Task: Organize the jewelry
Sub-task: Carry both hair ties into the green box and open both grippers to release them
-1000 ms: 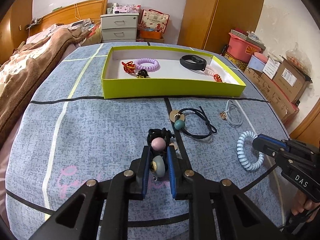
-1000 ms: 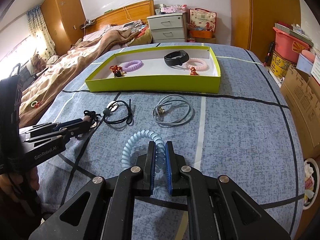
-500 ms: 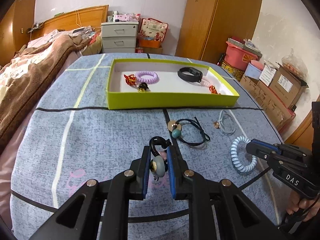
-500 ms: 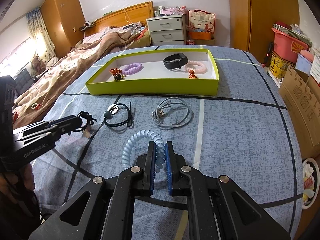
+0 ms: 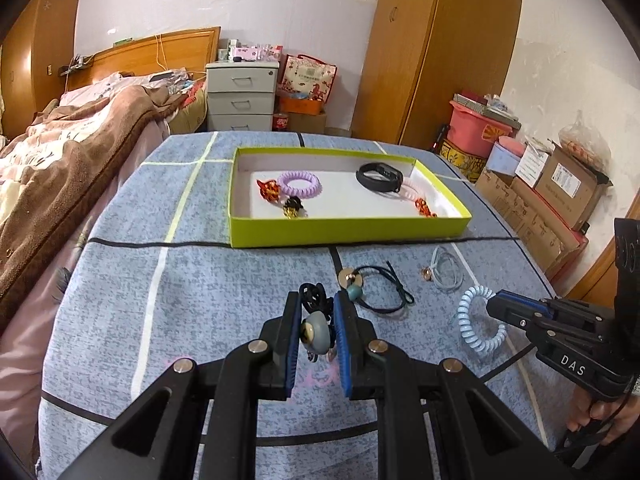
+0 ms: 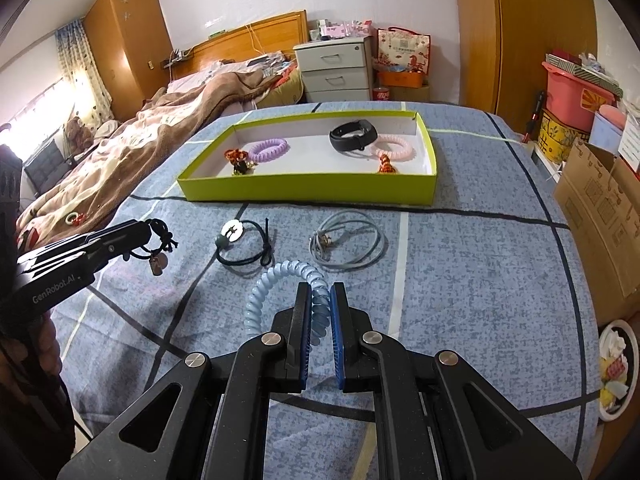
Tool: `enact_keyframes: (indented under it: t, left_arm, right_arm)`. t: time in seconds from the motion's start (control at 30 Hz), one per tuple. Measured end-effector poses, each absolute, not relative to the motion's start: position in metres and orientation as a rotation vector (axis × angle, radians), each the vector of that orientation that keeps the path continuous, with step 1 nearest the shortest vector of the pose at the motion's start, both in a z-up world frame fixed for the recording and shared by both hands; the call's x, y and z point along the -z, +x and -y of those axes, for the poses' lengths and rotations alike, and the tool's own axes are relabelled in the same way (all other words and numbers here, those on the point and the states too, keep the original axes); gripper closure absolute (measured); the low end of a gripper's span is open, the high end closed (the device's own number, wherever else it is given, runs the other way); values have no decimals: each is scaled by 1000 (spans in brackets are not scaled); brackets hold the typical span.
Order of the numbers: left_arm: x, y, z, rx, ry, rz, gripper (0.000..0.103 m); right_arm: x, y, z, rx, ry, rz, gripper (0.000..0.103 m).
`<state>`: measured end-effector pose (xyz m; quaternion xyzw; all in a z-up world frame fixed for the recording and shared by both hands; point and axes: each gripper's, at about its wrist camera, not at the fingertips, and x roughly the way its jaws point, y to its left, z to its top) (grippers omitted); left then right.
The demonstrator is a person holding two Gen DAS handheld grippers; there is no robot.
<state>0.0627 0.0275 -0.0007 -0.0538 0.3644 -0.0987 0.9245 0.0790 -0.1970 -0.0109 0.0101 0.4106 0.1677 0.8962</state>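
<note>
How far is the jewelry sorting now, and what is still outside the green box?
Done: the green box already holds the purple coil, black band, pink coil and small charms. In hand: the left claw grips a black beaded cord; the right claw grips the blue coil. Left on the cloth: a black cord bracelet and a grey cord.

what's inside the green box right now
In the green box: purple coil band, black wristband, pink coil band, three small charms. The near wall hides a strip of floor.
</note>
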Motion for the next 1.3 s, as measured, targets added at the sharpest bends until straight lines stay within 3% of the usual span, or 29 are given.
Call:
enact_keyframes:
  t: [0.7, 1.3]
  left_arm:
    - [-53, 132, -41, 229, -106, -675, 86]
    - [-24, 216, -19, 317, -132, -778, 86]
  right_arm:
    - [-27, 146, 185, -337, 51, -788, 93]
    - [4, 216, 173, -286, 48, -884, 93]
